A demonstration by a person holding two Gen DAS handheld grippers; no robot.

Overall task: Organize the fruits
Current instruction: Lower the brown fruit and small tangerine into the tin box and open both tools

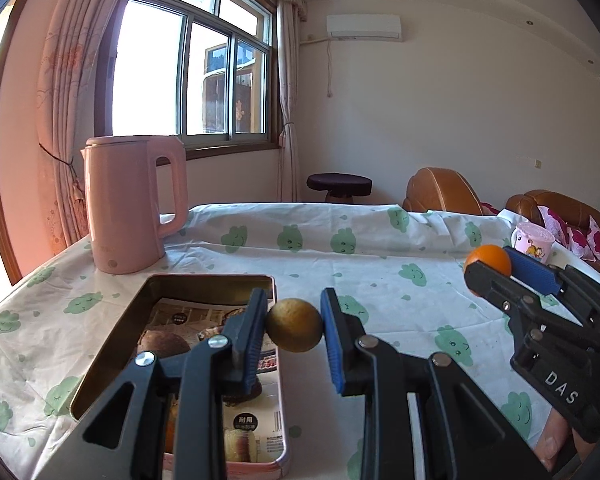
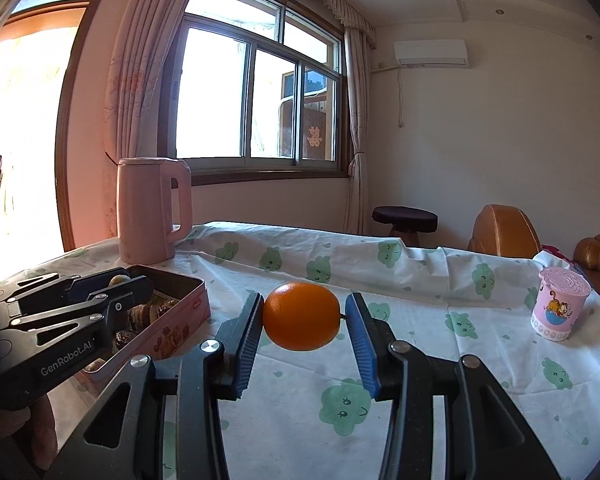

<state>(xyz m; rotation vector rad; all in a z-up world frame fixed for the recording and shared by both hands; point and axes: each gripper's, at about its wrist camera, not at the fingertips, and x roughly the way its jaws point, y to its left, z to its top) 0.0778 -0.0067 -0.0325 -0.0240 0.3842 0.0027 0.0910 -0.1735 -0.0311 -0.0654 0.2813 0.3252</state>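
Two grippers are working: your left gripper [image 1: 294, 330] is clamping a brownish-yellow fruit [image 1: 294, 325] above the tin box [image 1: 108, 344], your right gripper [image 2: 302, 318] is pinching an orange [image 2: 302, 317] beside the box.

Tall pink plastic electric kettle [image 1: 134, 204] upright at far left of white cloud-print cloth-covered bench [image 1: 380, 248]. Small pink cartoon-print lidded cup [image 2: 560, 304] stands far right of kettle. Dark round stool [image 2: 405, 216], brown leather sofa [image 1: 440, 190] behind bench.
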